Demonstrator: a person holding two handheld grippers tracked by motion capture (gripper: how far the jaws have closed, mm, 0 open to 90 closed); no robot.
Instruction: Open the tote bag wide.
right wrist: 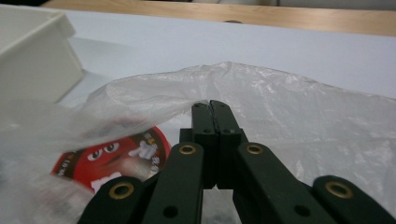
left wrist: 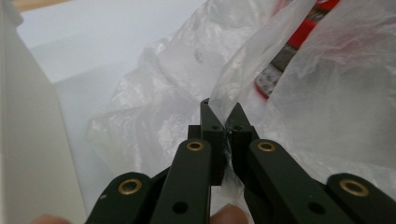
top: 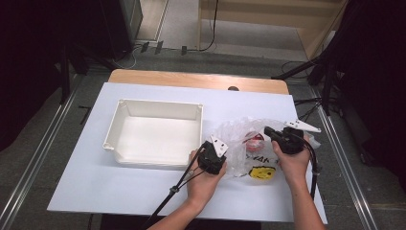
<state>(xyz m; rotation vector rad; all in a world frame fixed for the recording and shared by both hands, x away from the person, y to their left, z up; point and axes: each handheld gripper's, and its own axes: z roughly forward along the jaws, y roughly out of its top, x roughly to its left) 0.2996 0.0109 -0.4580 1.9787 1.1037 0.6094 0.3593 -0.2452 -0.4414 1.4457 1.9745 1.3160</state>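
1. High view: I see my left gripper (top: 214, 154) and right gripper (top: 283, 138) each at a side of a clear plastic bag (top: 237, 136) lying on the white table (top: 143, 184). Ahead of both claws the white surface runs bare to the wooden strip (top: 198, 79) at the far edge; behind them it is bare back to the near edge.
2. Same view: a white tray (top: 153, 136), empty, sits just to the left of my left claw, its right wall close beside the hand. A red packet (top: 253, 140) and a yellow patch (top: 262, 173) show through the bag between the claws. Cables trail back from both grippers.
3. Left gripper view: my left gripper (left wrist: 223, 122) has its jaws pinched down on a twisted strip of the plastic bag (left wrist: 177, 88), film squeezed between them. The tray wall (left wrist: 32, 154) stands close on the claw's left. Red-and-grey packaging (left wrist: 285, 46) lies inside the bag, ahead and to the right. The bag is thin, crinkled, translucent.
4. Right gripper view: my right gripper (right wrist: 214, 112) has its jaws pressed together; I cannot tell whether film is caught between them. The plastic bag (right wrist: 299, 116) rises just beyond the tips and spreads right. The red packet (right wrist: 116, 156) with a cartoon face lies under the film, low on the claw's left. The tray corner (right wrist: 37, 51) sits farther left, open table (right wrist: 233, 44) ahead.
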